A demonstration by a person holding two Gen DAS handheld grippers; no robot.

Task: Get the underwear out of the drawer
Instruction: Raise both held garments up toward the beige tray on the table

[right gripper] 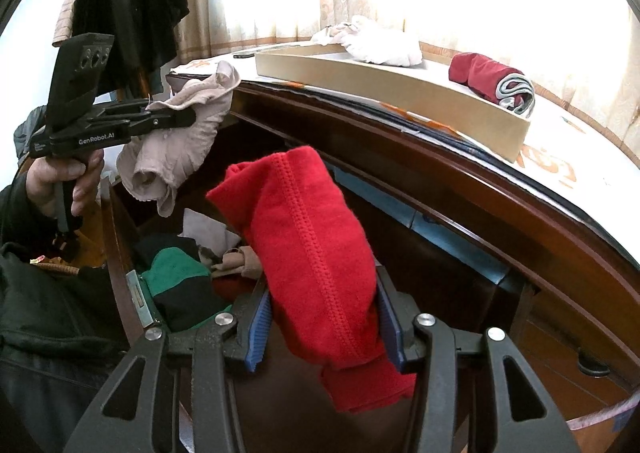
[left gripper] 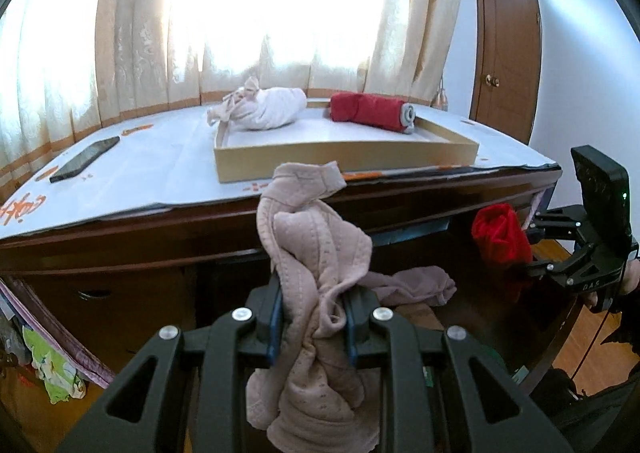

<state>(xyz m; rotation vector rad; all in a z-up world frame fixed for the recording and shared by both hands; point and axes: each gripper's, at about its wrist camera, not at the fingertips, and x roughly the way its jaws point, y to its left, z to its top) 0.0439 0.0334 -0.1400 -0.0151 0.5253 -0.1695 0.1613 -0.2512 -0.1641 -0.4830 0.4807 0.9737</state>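
Observation:
My left gripper [left gripper: 314,317] is shut on a crumpled beige-pink pair of underwear [left gripper: 312,237], held up in front of the desk edge. From the right wrist view the same gripper [right gripper: 188,115] and its beige underwear [right gripper: 176,149] hang above the open drawer [right gripper: 120,237]. My right gripper [right gripper: 324,317] is shut on a red pair of underwear [right gripper: 304,237], also raised over the drawer. In the left wrist view it appears at the right [left gripper: 526,249] with the red underwear [left gripper: 498,237]. More clothes, green and black [right gripper: 176,285], lie in the drawer.
A shallow cardboard tray [left gripper: 344,161] sits on the desk with a white bundle [left gripper: 272,109] and a dark red roll [left gripper: 372,111] in it. A phone [left gripper: 84,159] lies to the tray's left. A person's hand [right gripper: 60,177] grips the left handle. Dark coats [right gripper: 128,5] hang behind.

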